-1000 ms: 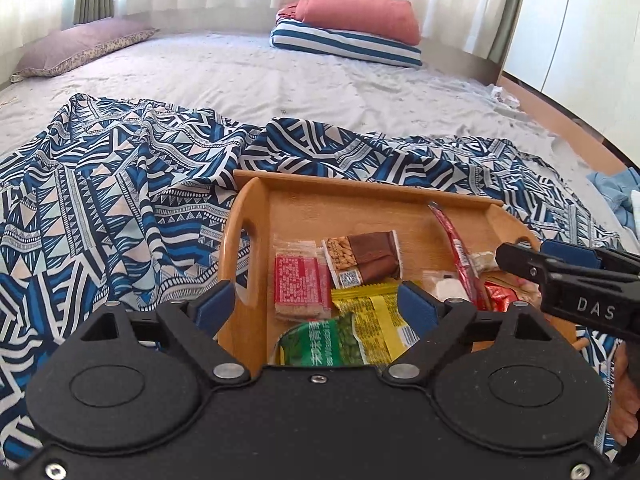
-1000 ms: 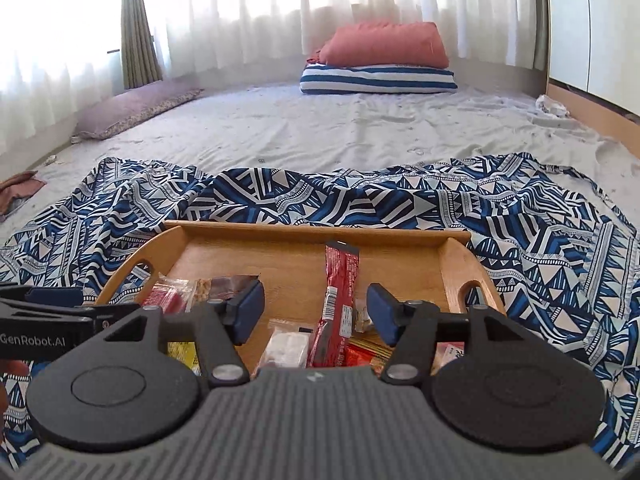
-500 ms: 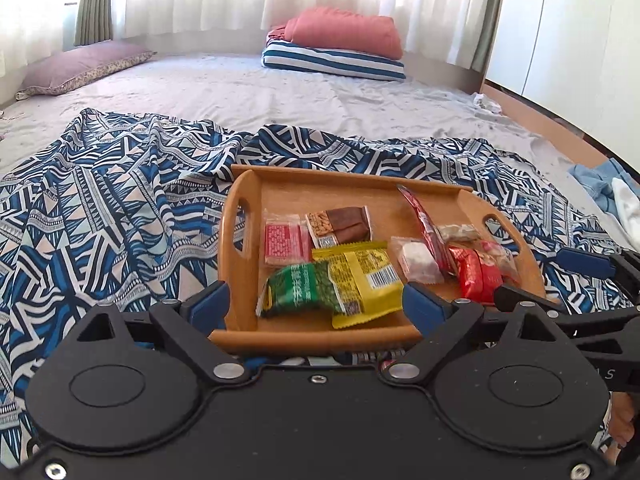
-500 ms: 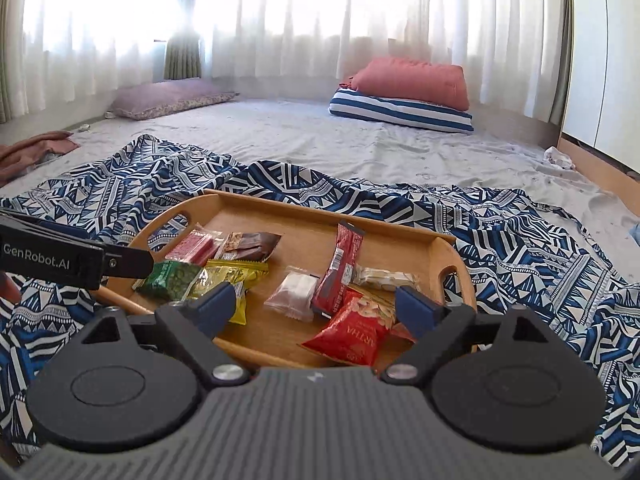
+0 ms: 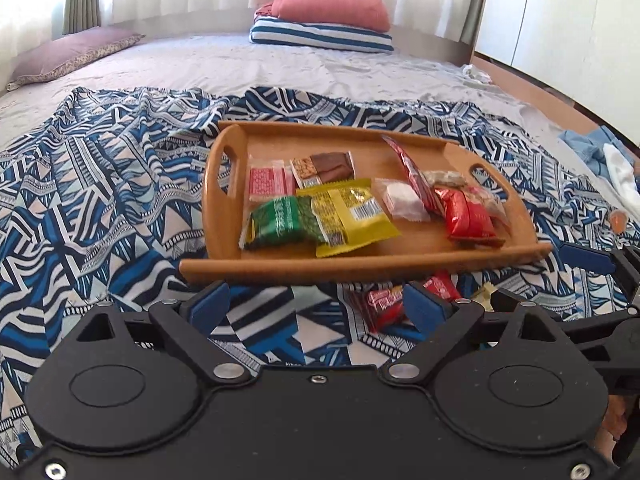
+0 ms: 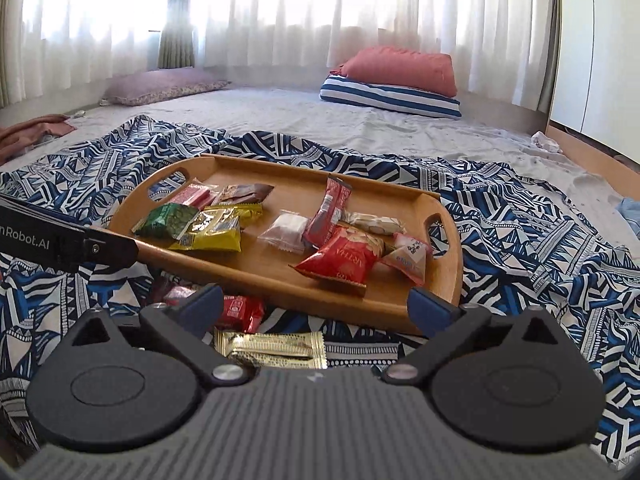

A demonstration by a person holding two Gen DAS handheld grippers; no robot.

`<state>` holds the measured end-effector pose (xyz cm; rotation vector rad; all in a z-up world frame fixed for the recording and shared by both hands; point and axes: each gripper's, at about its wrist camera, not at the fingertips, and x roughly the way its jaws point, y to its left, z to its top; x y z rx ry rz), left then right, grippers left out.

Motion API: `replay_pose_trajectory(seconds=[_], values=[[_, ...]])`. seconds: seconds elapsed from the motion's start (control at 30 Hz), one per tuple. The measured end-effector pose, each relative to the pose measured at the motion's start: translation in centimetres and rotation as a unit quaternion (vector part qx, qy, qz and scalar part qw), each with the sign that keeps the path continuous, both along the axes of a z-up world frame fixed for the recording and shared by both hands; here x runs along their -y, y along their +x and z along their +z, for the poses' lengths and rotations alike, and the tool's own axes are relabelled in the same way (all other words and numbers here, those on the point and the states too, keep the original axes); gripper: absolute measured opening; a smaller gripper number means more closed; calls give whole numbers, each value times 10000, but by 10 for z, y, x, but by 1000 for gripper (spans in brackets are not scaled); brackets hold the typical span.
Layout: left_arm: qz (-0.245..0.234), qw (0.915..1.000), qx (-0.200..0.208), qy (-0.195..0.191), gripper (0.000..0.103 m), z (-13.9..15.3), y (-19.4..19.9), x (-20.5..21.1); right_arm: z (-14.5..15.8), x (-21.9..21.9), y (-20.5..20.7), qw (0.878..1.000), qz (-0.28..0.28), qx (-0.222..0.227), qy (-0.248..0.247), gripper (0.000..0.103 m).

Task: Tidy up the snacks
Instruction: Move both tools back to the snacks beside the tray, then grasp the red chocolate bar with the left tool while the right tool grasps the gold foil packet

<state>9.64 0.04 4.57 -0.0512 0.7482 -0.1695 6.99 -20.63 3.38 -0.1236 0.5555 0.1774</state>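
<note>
A wooden tray [image 5: 224, 184] [image 6: 404, 304] sits on the patterned blanket and holds several snack packets: a green one [image 5: 280, 220] [image 6: 168, 220], a yellow one [image 5: 348, 212] [image 6: 216, 232], a red bag [image 5: 466, 216] [image 6: 340, 258] and a long red stick [image 6: 328, 210]. A small red packet [image 5: 382, 306] [image 6: 240, 312] and a gold packet [image 6: 272, 348] lie on the blanket in front of the tray. My left gripper [image 5: 316, 306] is open and empty, just short of the tray's near edge. My right gripper [image 6: 316, 306] is open and empty above the loose packets.
The blue and white patterned blanket [image 5: 100, 200] [image 6: 540, 240] covers the grey bed. A red pillow on a striped one [image 5: 328, 20] [image 6: 396, 76] lies at the far end. A purple pillow [image 5: 68, 52] lies far left. Blue and white cloths [image 5: 600, 156] lie at right.
Both grippers have pulled back from the tray. The tray now lies farther ahead, and loose packets on the blanket in front of it have come into view.
</note>
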Motion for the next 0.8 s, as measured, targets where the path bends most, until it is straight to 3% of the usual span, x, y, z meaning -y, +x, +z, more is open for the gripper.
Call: replay_pose_trajectory(seconds=[0.17,0.47,0.8], values=[[-22,9998,-198,-76,93,-12,4,8,-15,-8,-9,9994,106,-27,-321,103],[-182,9983,-529,-171,95,-19,23,37,-38,-27,-9,9986,270,-140,-443,103],[-352,9957,-819,-266,100,-23,45,65,-44,-23,-5,9996,196,-209,-51,103]])
